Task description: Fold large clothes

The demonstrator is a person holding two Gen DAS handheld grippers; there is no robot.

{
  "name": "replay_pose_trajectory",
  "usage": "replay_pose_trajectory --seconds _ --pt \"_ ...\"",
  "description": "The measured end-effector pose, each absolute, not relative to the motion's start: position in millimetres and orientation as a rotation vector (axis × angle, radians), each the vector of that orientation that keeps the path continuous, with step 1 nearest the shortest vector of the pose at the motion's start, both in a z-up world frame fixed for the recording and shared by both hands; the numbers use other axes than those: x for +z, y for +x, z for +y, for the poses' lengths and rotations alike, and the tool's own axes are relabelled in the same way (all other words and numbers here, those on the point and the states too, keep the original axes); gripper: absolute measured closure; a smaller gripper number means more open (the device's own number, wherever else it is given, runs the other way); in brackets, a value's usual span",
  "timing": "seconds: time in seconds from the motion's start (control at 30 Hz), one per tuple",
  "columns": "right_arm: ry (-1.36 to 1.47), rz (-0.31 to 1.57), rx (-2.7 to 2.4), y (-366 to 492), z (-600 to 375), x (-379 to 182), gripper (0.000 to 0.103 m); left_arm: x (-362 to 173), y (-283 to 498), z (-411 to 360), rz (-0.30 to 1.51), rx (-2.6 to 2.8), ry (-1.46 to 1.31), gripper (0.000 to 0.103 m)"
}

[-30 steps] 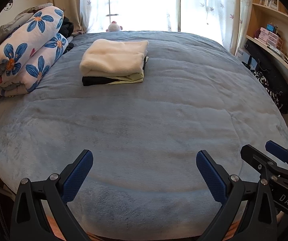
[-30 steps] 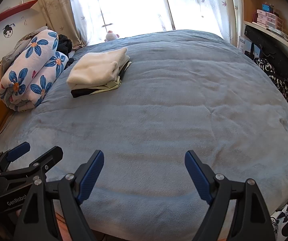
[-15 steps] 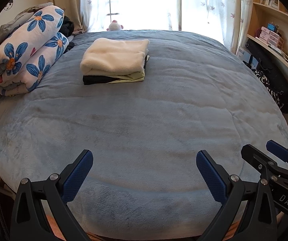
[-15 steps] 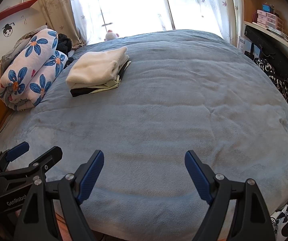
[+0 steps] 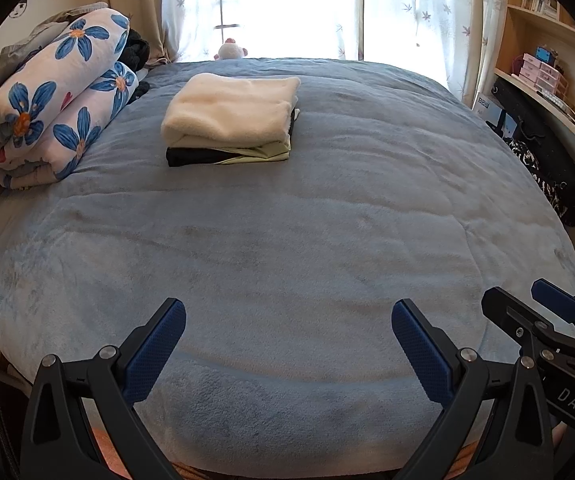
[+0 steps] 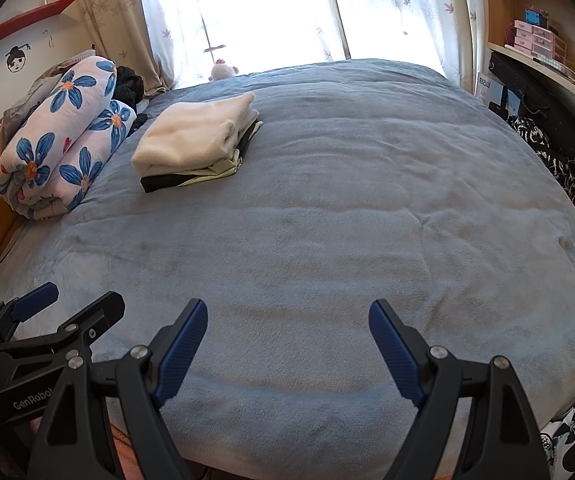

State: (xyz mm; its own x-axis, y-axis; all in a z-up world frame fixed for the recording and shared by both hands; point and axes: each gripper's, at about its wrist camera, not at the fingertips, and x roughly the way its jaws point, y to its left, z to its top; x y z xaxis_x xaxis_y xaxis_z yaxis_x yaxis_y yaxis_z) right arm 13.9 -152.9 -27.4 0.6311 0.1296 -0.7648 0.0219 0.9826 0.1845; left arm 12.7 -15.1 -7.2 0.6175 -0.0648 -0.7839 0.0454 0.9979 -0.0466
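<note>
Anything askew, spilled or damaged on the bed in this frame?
Nothing stands out. The folded stack sits square on the blue blanket, the floral quilt lies rolled at its edge, and both grippers, left and right, hang open and empty.

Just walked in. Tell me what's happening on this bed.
A person holds a two-finger tool in each hand at the near edge of the blue blanket. The left tool and right tool are both open and hold nothing. A folded stack of clothes, cream piece on top, sits toward the far left, beside a rolled flower-print quilt. No unfolded garment lies on the blanket.
</note>
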Motion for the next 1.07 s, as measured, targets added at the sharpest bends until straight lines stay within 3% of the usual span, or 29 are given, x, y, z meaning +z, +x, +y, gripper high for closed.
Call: replay_pose_trajectory --seconds 1.07 --pt "0.170 0.918 0.056 25.4 -139.5 -40.2 0.020 -19.6 26.6 -7.1 0.943 -0.054 -0.032 0.001"
